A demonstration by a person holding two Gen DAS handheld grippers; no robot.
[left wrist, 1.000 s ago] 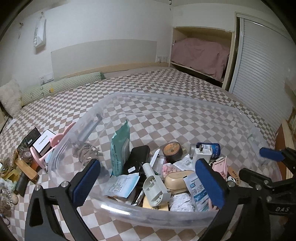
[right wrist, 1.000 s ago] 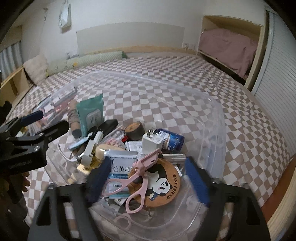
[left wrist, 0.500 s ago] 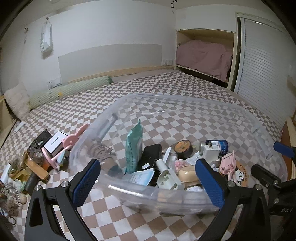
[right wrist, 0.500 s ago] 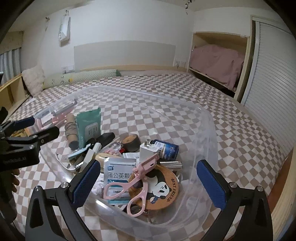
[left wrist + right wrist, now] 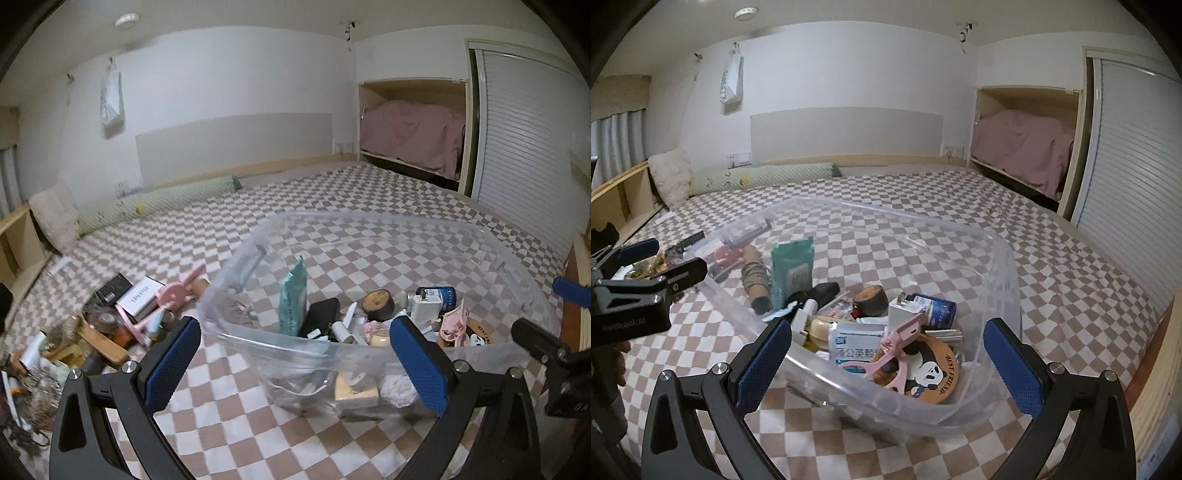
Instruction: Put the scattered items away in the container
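A clear plastic container [image 5: 369, 221] sits on the checkered bed. It holds a green wipes pack [image 5: 293, 295], a black case [image 5: 321, 317], a white charger [image 5: 424, 306], a pink eyelash curler [image 5: 890, 350] and a panda coaster [image 5: 934, 373]. It shows in the right wrist view too [image 5: 1004, 266]. My left gripper [image 5: 295, 363] is open and empty, just before the near rim. My right gripper [image 5: 886, 363] is open and empty at the near right corner. Scattered items [image 5: 110, 325] lie left of the container, among them a white box [image 5: 142, 299] and a pink clip [image 5: 173, 293].
A green bolster [image 5: 155, 205] and a white pillow [image 5: 55, 218] lie at the bed's far left. A wooden shelf [image 5: 624, 195] runs along the left. A closet nook with pink bedding [image 5: 413, 136] and a slatted door [image 5: 532, 147] stand at the right.
Both grippers have pulled back and up from above the container; it now sits farther ahead and more of the room shows. The items in it have not moved.
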